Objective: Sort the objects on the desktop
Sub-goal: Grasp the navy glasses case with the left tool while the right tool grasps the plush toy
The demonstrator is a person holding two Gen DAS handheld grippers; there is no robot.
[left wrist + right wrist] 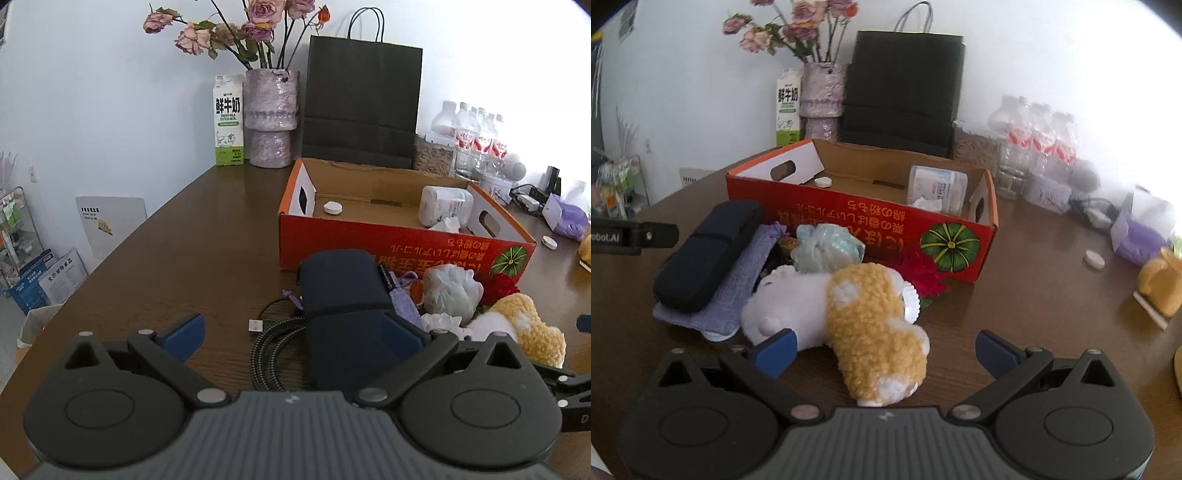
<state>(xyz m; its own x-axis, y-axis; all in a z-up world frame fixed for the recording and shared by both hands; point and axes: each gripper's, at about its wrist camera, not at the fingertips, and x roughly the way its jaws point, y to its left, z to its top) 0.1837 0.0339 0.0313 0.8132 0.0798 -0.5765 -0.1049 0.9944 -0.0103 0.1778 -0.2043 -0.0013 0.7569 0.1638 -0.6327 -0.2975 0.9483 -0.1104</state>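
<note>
A red cardboard box point(402, 240) point(886, 225) stands on the brown table, holding a white jar point(445, 205) point(938, 190) and a small white disc point(333, 208). In front of it lies a pile: a dark blue case point(343, 291) point(705, 254), a purple cloth point(727, 295), a pale bath pouf point(452, 290) point(827, 247), a white-and-tan plush toy point(857, 314) point(517, 325) and a braided cable point(269, 350). My left gripper point(291, 332) is open, with the case's near end between its fingers. My right gripper point(884, 350) is open around the plush toy's near end.
A milk carton point(229, 122), a vase of dried roses point(271, 118), a black paper bag point(360, 107) and water bottles point(476, 140) line the back wall. A white disc point(1095, 259), a purple tissue pack point(1141, 236) and a yellow object point(1161, 286) lie to the right.
</note>
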